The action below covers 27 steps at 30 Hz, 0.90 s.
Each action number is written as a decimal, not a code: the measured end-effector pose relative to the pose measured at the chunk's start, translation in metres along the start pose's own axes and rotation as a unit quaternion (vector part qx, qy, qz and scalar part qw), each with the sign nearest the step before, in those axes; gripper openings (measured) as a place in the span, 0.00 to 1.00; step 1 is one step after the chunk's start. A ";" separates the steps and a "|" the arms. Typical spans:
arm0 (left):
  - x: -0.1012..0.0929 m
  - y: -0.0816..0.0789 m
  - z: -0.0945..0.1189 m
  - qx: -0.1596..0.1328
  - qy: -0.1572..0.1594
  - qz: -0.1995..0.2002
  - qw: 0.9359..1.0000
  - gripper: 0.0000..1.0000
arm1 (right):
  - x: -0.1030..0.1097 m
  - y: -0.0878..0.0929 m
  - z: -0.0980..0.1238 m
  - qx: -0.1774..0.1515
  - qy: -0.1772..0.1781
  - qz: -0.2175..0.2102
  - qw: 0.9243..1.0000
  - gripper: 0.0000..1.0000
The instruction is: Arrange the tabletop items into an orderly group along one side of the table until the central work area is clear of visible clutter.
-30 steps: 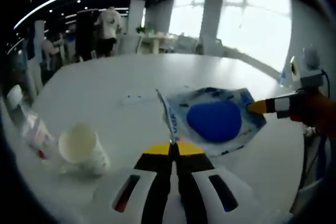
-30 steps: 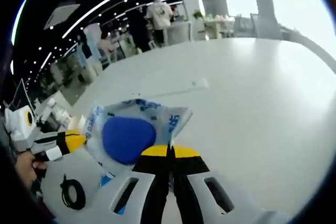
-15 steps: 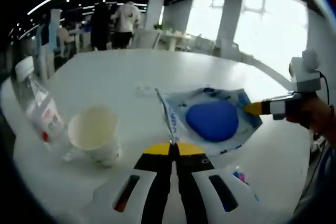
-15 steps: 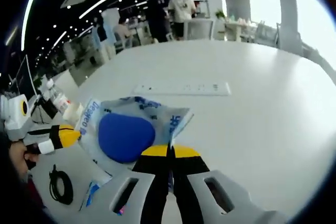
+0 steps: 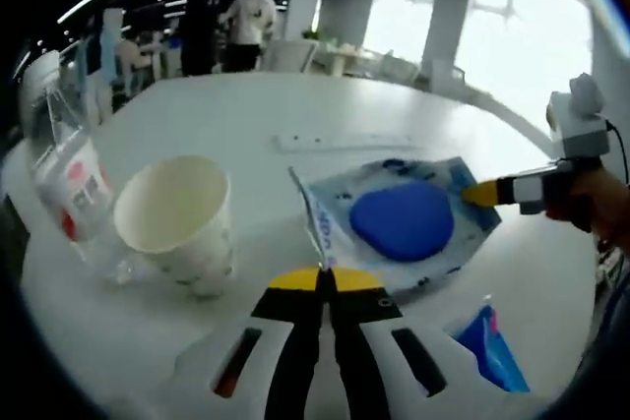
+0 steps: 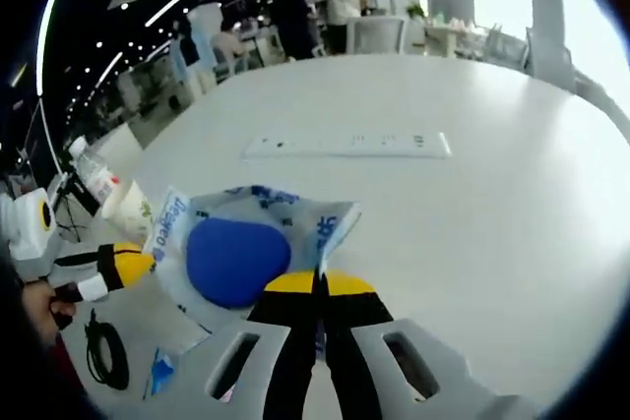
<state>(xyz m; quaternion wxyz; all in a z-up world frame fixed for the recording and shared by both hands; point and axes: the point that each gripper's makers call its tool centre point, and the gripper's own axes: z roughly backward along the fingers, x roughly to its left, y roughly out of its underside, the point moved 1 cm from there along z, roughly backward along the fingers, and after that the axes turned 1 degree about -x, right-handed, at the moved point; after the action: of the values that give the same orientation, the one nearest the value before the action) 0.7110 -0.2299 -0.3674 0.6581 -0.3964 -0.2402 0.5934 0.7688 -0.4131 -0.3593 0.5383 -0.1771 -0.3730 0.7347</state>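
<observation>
Together, two grippers carry a clear packet with a blue pad inside (image 5: 402, 223) above a white tabletop (image 5: 246, 135), each pinching an opposite edge.

Seen in the left gripper view from left to right: a plastic water bottle (image 5: 61, 179) stands at the near edge, a paper cup (image 5: 177, 223) sits upright just beside it, and a white power strip (image 5: 340, 142) lies farther back. The left gripper (image 5: 322, 272) has its fingers clenched on the packet's near corner. Opposite, the right gripper (image 5: 482, 194), held in a person's hand (image 5: 591, 209), grips the far edge, fingers likewise closed tight. A small blue wrapper (image 5: 487, 341) lies on the tabletop below.

The right gripper view shows the bottle and cup at far left, a black cable (image 6: 103, 356) coiled near the table edge, and the packet hanging between the two grips.

Doing this well likely means keeping both grips level so the thin film does not twist or tear, then lowering the packet close beside the cup and bottle, not touching them, before letting go.
</observation>
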 end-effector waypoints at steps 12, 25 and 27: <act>0.005 0.009 -0.009 0.006 -0.006 0.001 1.000 0.00 | -0.004 0.010 -0.015 0.010 0.001 -0.003 1.000 0.01; 0.010 0.011 -0.014 -0.010 -0.014 0.001 1.000 0.00 | -0.010 0.019 -0.025 -0.005 -0.009 0.023 1.000 0.04; 0.010 0.011 -0.014 -0.009 -0.017 0.001 1.000 0.00 | -0.010 0.018 -0.026 -0.010 -0.013 0.036 0.999 0.04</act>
<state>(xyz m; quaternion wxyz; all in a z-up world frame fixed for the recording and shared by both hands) 0.7174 -0.2233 -0.3859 0.6498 -0.3925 -0.2564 0.5983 0.7777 -0.4154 -0.3905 0.5047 -0.1866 -0.3807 0.7520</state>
